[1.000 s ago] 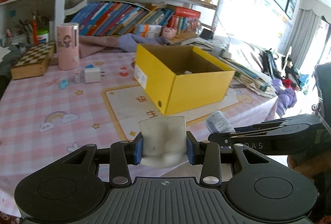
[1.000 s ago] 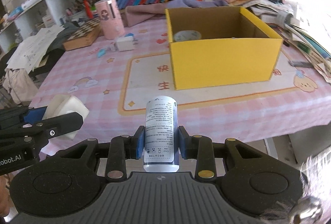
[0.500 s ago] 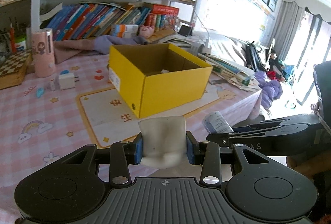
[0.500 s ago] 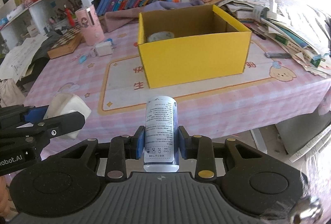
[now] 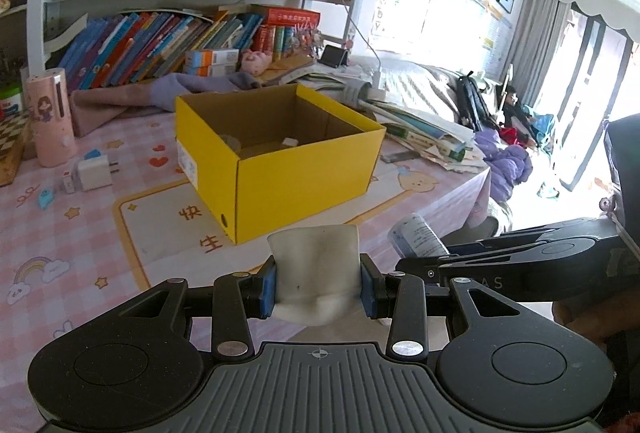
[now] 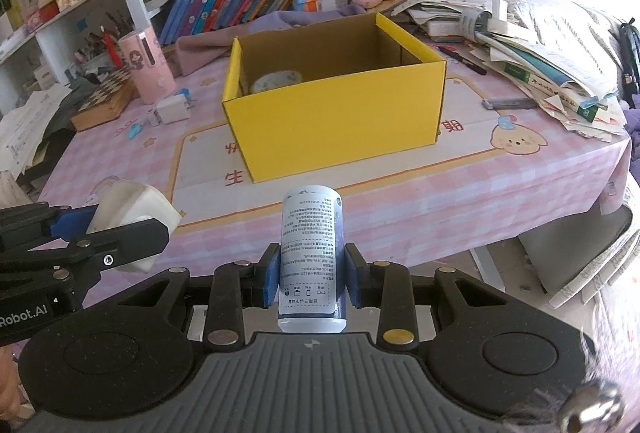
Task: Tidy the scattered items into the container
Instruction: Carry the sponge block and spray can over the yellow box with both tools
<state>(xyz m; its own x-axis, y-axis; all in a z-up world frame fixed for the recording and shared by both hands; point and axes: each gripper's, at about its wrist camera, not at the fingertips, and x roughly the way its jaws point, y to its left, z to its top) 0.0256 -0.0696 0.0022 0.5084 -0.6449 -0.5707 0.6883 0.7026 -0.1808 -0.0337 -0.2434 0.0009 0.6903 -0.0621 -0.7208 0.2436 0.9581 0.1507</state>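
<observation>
An open yellow cardboard box (image 5: 280,157) (image 6: 340,117) stands on the pink checked tablecloth, with a round tin (image 6: 276,80) and a small white item (image 5: 290,142) inside. My left gripper (image 5: 318,285) is shut on a soft white block (image 5: 316,269) (image 6: 128,205), held in the air short of the table's near edge. My right gripper (image 6: 311,275) is shut on a white and blue labelled can (image 6: 312,257) (image 5: 418,237), also in front of the box and off the table's near edge. A white plug adapter (image 5: 94,173) (image 6: 172,110) and a small blue clip (image 5: 46,196) lie left of the box.
A pink cylinder (image 5: 50,117) and a wooden chessboard box (image 6: 106,103) stand at the left. Purple cloth (image 5: 160,97) lies behind the yellow box, below shelves of books. Stacked books and papers (image 6: 540,69) crowd the table's right end, with a dark pen (image 6: 462,60) nearby.
Both grippers have swung sideways along the table's near edge with their loads, so the yellow box has shifted in both views. Neither grip has changed.
</observation>
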